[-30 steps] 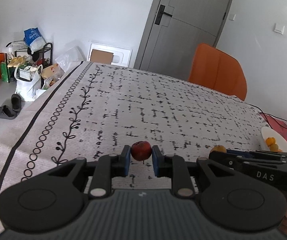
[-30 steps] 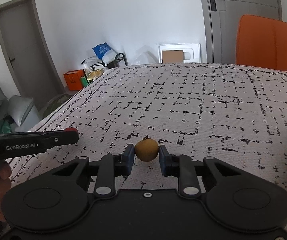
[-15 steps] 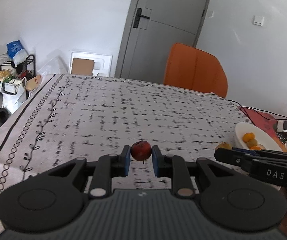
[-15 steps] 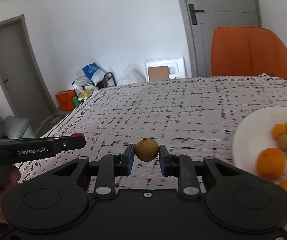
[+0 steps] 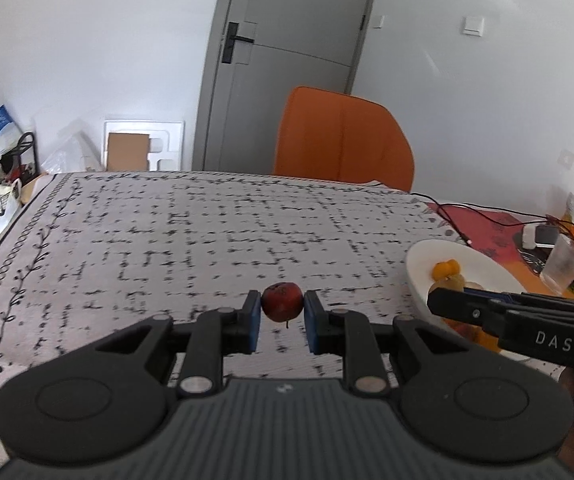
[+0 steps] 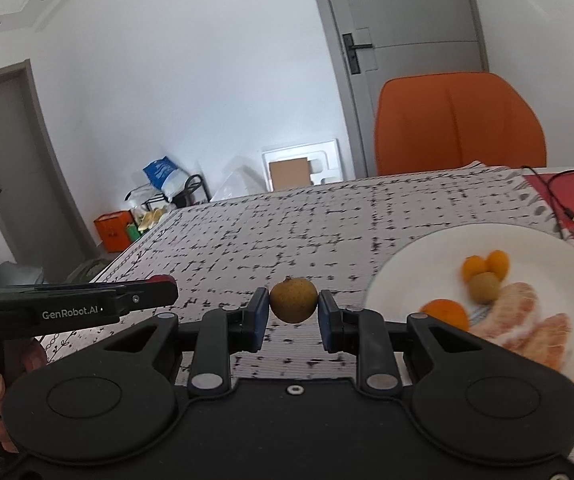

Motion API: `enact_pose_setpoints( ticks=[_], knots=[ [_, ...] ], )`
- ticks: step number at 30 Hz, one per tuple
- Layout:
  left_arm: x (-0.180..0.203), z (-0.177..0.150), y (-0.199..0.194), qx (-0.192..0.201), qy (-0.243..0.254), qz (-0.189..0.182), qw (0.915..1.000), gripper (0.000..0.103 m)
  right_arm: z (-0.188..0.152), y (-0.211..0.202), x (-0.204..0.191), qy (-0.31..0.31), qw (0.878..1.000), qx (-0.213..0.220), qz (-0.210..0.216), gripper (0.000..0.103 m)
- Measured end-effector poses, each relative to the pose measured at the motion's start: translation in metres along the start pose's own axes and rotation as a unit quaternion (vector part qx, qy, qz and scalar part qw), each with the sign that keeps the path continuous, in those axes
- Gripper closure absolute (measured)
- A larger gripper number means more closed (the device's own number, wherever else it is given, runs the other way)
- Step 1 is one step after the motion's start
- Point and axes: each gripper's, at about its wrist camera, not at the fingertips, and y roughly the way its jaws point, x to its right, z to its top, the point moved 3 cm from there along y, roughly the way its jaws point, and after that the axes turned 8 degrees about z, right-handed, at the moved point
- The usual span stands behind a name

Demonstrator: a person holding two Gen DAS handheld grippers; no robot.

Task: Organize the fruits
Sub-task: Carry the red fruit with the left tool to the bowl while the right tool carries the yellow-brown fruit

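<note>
Both hand-held grippers loaded, both carried above the worktop (image 5: 207, 240) with its patterned cloth. Left hand-held gripper (image 5: 282, 312) clamped on small red fruit (image 5: 282, 307), pads pressing its two sides, short stem hanging down below. Right hand-held gripper (image 6: 293, 308) clamped on small brown-yellow round fruit (image 6: 293, 300), same side-to-side pinch.

Key relation: white plate (image 6: 415, 264) sits to the right and slightly ahead of both. From right wrist view, plate rim just beside the right finger, fruit near the rim but not over it. From left wrist view, plate (image 5: 419, 264) further off to the right, with the right hand-held gripper's body (image 5: 527, 320) lying between left tool and plate, partly covering it. Right hand nearer the plate by a clear margin; left must wait or come round.

Plate already carrying fruit: small orange ones (image 6: 487, 266), a brownish round one (image 6: 485, 286) like the carried piece, a larger orange (image 6: 445, 312), peeled pinkish segments (image 6: 527, 320) toward the near right edge. Bare plate area toward the far left part (image 6: 407, 276).

Judged step: transport to plate, drop not yet done. Likely needs a rightward shift, then lowering before release. Both fruits round, no long axis to mind; roll risk on release from height. Crowding risk if both arrive together.

Off-task: orange chair (image 5: 343, 140), grey door (image 5: 287, 60), cables and glass (image 5: 563, 260) beyond plate.
</note>
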Motion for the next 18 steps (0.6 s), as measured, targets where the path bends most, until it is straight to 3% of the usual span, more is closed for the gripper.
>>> enact_pose_setpoints(
  ticks=[18],
  knots=[
    [0.061,0.008,0.011,0.007,0.032,-0.032,0.999,0.082,-0.001,-0.048,0.052,0.029,0.998,0.037,-0.046,0.078]
  ],
)
